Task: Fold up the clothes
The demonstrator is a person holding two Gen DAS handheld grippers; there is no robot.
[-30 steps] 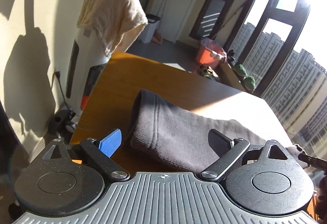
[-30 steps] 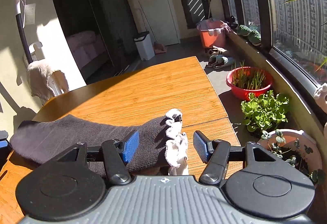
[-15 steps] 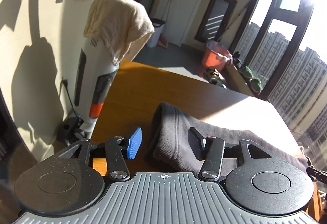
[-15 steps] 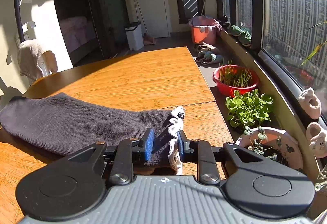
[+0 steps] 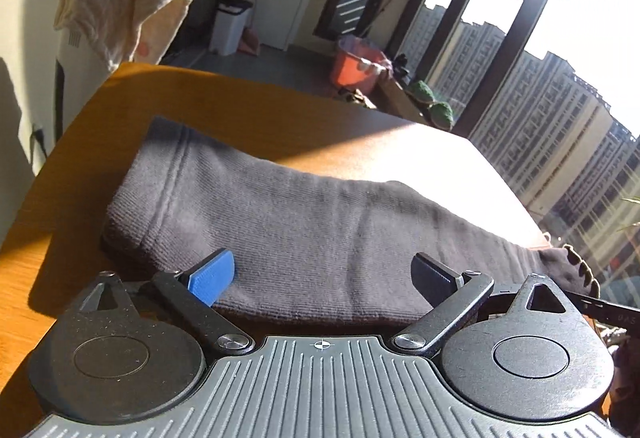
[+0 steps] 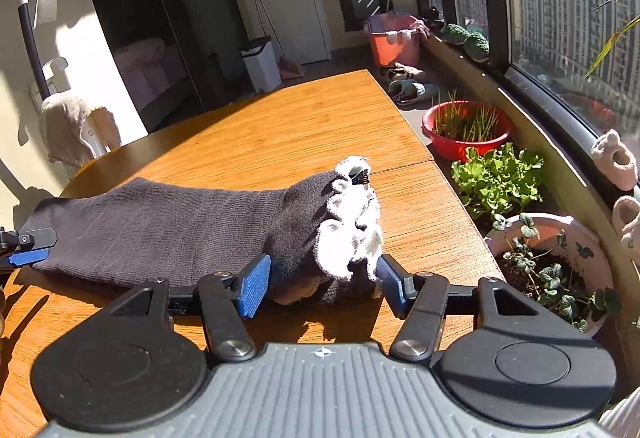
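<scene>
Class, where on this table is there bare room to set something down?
Free: the wooden table beyond the dark garment, up to its far edge. Crowded: the near strip, where both grippers flank the garment.

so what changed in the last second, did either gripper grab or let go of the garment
Both let go. The right gripper, whose fingers were clamped on the white-trimmed end of the dark knit garment half a second ago, now stands open around it. The left gripper, half closed over the ribbed end then, has spread wide again. The garment still lies folded on the wooden table.
</scene>
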